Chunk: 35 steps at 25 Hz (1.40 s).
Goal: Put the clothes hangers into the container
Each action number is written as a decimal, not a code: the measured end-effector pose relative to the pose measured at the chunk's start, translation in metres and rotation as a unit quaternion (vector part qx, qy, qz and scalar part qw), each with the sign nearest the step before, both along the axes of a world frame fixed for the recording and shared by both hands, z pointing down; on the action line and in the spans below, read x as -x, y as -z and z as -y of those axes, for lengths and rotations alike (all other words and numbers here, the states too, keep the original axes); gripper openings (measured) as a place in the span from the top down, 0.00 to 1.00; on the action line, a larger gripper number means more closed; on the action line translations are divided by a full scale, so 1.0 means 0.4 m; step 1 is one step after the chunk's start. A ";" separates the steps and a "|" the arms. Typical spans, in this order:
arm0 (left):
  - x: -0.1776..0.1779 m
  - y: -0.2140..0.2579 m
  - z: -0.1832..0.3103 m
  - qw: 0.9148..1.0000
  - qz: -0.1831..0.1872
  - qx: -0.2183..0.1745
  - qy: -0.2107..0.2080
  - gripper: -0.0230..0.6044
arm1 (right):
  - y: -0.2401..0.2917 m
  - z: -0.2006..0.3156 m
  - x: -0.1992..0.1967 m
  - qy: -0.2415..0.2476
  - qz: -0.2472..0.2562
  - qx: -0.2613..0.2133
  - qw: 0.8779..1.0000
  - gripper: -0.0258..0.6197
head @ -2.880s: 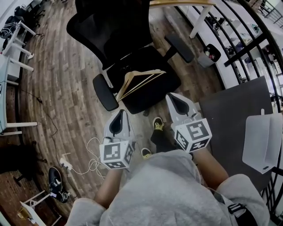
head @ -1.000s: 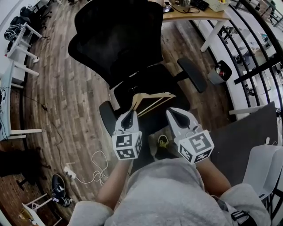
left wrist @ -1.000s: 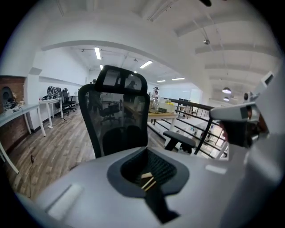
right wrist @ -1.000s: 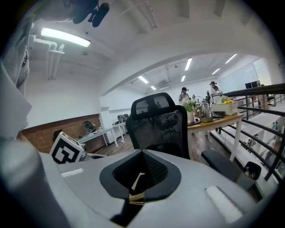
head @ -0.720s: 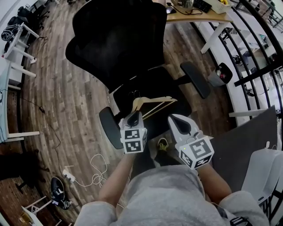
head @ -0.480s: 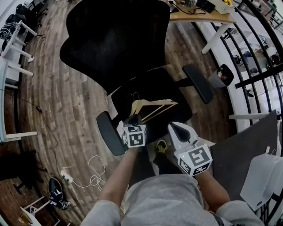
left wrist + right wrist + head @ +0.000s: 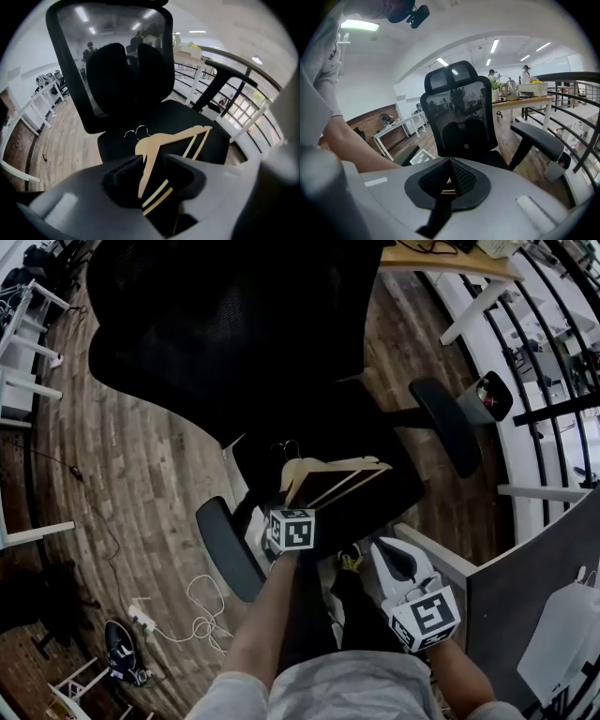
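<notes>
The pale wooden clothes hangers (image 7: pixel 330 472) lie stacked on the black office chair's seat (image 7: pixel 398 495). My left gripper (image 7: pixel 154 160) has just been opening its jaws, which stand apart astride one hanger arm without pressing it. My right gripper (image 7: pixel 450 162) hangs beside the seat, jaws together and empty.

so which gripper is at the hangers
The left gripper: its jaws, just opening, straddle a wooden hanger; the right gripper hangs back, shut.
</notes>
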<state>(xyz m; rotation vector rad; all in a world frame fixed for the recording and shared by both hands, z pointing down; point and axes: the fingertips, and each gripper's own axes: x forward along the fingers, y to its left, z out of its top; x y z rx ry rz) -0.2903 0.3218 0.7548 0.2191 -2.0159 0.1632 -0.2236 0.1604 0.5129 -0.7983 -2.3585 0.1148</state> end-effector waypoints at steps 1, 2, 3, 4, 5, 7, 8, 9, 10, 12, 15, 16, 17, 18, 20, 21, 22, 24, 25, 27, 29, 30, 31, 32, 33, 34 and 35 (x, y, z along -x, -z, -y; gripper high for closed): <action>0.002 -0.031 -0.005 1.000 -0.007 0.003 -0.003 0.74 | -0.020 0.003 -0.001 -0.003 -0.007 -0.003 1.000 0.96; 0.004 -0.060 -0.010 1.000 -0.013 0.005 -0.005 0.73 | -0.040 0.005 -0.002 -0.005 -0.015 -0.007 1.000 0.96; 0.008 -0.088 -0.015 1.000 -0.018 0.007 -0.009 0.71 | -0.062 0.008 -0.003 -0.009 -0.022 -0.011 1.000 0.96; 0.011 -0.116 -0.018 1.000 -0.024 0.010 -0.015 0.70 | -0.081 0.011 -0.003 -0.013 -0.029 -0.014 0.999 0.96; 0.013 -0.142 -0.021 0.999 -0.028 0.015 -0.024 0.70 | -0.098 0.014 -0.004 -0.017 -0.034 -0.017 0.999 0.96; 0.019 -0.188 -0.023 0.998 -0.035 0.027 -0.042 0.70 | -0.123 0.020 -0.005 -0.028 -0.043 -0.018 0.999 0.96; 0.023 -0.207 -0.023 0.998 -0.038 0.031 -0.049 0.70 | -0.134 0.023 -0.005 -0.034 -0.047 -0.019 0.998 0.96; 0.025 -0.227 -0.024 0.997 -0.042 0.036 -0.053 0.70 | -0.142 0.027 -0.006 -0.039 -0.051 -0.021 0.998 0.96; 0.026 -0.247 -0.027 0.997 -0.046 0.043 -0.054 0.70 | -0.150 0.031 -0.007 -0.044 -0.055 -0.023 0.997 0.96; 0.034 -0.272 -0.037 0.995 -0.050 0.065 -0.054 0.68 | -0.162 0.039 -0.009 -0.054 -0.062 -0.027 0.996 0.96; 0.058 -0.284 -0.059 0.992 -0.042 0.109 -0.048 0.68 | -0.175 0.047 -0.012 -0.063 -0.071 -0.032 0.995 0.96; 0.062 -0.290 -0.064 0.990 -0.043 0.123 -0.048 0.70 | -0.178 0.049 -0.014 -0.065 -0.073 -0.033 0.995 0.96; 0.064 -0.297 -0.067 0.989 -0.046 0.133 -0.048 0.72 | -0.180 0.052 -0.017 -0.068 -0.075 -0.034 0.994 0.96; 0.064 -0.301 -0.068 0.987 -0.049 0.141 -0.051 0.75 | -0.181 0.055 -0.019 -0.070 -0.076 -0.034 0.994 0.96; 0.066 -0.298 -0.068 0.986 -0.052 0.150 -0.054 0.78 | -0.182 0.061 -0.023 -0.075 -0.078 -0.032 0.994 0.96; 0.066 -0.292 -0.067 0.986 -0.052 0.149 -0.052 0.79 | -0.183 0.063 -0.024 -0.077 -0.079 -0.030 0.993 0.96; 0.063 -0.286 -0.064 0.987 -0.052 0.145 -0.048 0.79 | -0.184 0.064 -0.025 -0.079 -0.079 -0.029 0.993 0.96; 0.050 -0.278 -0.058 0.988 -0.054 0.135 -0.043 0.80 | -0.180 0.066 -0.026 -0.080 -0.076 -0.026 0.994 0.96; 0.043 -0.272 -0.057 0.989 -0.053 0.134 -0.043 0.80 | -0.176 0.066 -0.025 -0.081 -0.073 -0.024 0.994 0.96; 0.037 -0.252 -0.058 0.989 -0.044 0.137 -0.044 0.80 | -0.166 0.066 -0.020 -0.085 -0.068 -0.019 0.994 0.96; 0.035 -0.223 -0.053 0.989 -0.034 0.134 -0.044 0.80 | -0.155 0.066 -0.017 -0.090 -0.064 -0.014 0.994 0.96; 0.034 -0.207 -0.049 0.990 -0.029 0.129 -0.042 0.81 | -0.149 0.066 -0.018 -0.091 -0.062 -0.012 0.994 0.96; 0.031 -0.190 -0.043 0.991 -0.024 0.123 -0.040 0.81 | -0.143 0.067 -0.020 -0.092 -0.059 -0.010 0.994 0.96; 0.029 -0.173 -0.037 0.992 -0.018 0.119 -0.040 0.81 | -0.137 0.069 -0.023 -0.092 -0.056 -0.009 0.994 0.96; 0.027 -0.156 -0.030 0.992 -0.011 0.116 -0.042 0.81 | -0.131 0.072 -0.027 -0.093 -0.053 -0.007 0.994 0.96; 0.026 -0.138 -0.023 0.992 -0.003 0.115 -0.045 0.81 | -0.123 0.076 -0.030 -0.094 -0.050 -0.004 0.994 0.96; 0.025 -0.119 -0.015 0.992 0.006 0.113 -0.048 0.82 | -0.114 0.080 -0.034 -0.096 -0.046 -0.001 0.994 0.96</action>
